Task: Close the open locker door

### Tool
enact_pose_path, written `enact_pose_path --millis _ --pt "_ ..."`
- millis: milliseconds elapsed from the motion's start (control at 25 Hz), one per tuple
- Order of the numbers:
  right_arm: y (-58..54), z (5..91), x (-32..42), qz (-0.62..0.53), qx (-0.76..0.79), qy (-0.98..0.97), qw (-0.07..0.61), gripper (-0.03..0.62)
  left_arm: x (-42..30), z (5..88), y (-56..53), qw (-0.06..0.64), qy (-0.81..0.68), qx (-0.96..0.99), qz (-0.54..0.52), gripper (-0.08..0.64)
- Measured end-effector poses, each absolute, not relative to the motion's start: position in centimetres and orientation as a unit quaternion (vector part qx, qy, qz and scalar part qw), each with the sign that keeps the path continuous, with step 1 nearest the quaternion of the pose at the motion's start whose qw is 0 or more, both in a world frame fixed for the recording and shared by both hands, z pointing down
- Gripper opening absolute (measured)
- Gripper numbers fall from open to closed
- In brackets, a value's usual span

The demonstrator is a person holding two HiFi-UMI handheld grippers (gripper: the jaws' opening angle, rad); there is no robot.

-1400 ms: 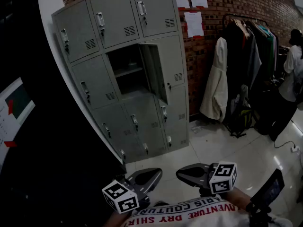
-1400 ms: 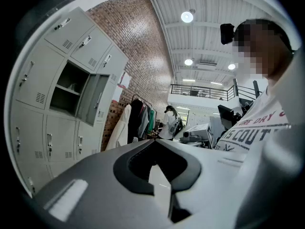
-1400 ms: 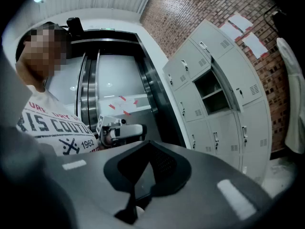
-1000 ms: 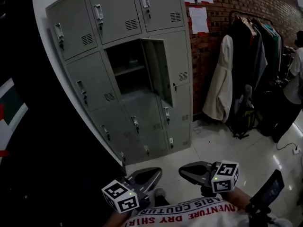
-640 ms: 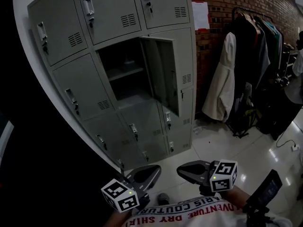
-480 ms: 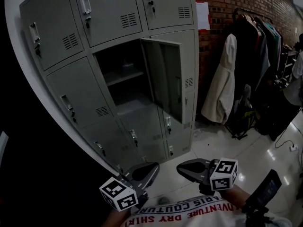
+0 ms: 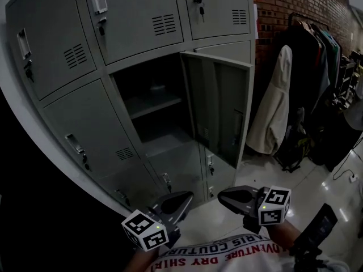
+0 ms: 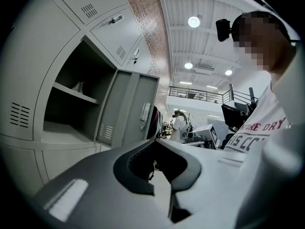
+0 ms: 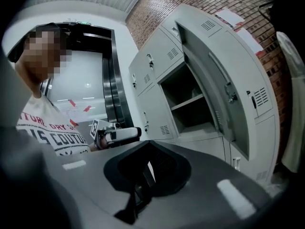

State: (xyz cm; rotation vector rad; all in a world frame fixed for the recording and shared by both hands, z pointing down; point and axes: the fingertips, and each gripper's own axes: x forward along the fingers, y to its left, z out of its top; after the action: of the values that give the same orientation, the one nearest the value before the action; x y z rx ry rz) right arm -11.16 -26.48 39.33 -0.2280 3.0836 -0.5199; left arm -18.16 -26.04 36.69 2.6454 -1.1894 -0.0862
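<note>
Down by the person's printed shirt [image 7: 227, 258], the left gripper [image 7: 182, 198] and the right gripper [image 7: 226, 195] sit side by side, low and well short of the lockers. Each gripper's own view shows its jaws pressed together at the tips, with nothing between them. Ahead stands the grey locker block [image 7: 130, 21]. The locker door [image 7: 218, 109] in its middle row stands wide open to the right, well apart from both grippers. It bares a dark compartment with one shelf [image 7: 153, 103]. Only the head view takes in the coats [image 7: 275, 115] hanging to the right against the brick wall [image 7: 283, 4]. Only the left gripper view catches, far past the door's edge, a person in white [image 8: 180, 123] beneath round ceiling lights [image 8: 194, 21]. Only the right gripper view shows a tall dark doorway [image 9: 112, 94] left of the lockers
</note>
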Motion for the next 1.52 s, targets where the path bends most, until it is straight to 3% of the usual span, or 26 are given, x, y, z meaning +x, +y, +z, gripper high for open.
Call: enact_pose_path --millis 240,760,1280,1520 --pt "-31.5 39.5 -9.3 -0.159 -0.139 0.977 0.000 -0.006 -20.3 37.6 -29.2 0.140 -0.401 0.904 -0.035 0.005" --pt "-45.3 30.7 -0.9 -0.045 -0.357 0.931 0.062 -0.006 -20.6 38.1 -31.7 0.143 -0.370 0.918 -0.025 0.005" --pt "-45.8 31.3 -3.5 -0.029 -0.359 0.932 0.031 -0.006 -22.0 38.1 -32.3 0.147 -0.355 0.923 -0.027 0.005" --pt "-41.8 31.1 -7.9 -0.022 -0.293 0.956 0.025 -0.006 -22.8 38.6 -32.2 0.151 -0.357 0.921 -0.030 0.005"
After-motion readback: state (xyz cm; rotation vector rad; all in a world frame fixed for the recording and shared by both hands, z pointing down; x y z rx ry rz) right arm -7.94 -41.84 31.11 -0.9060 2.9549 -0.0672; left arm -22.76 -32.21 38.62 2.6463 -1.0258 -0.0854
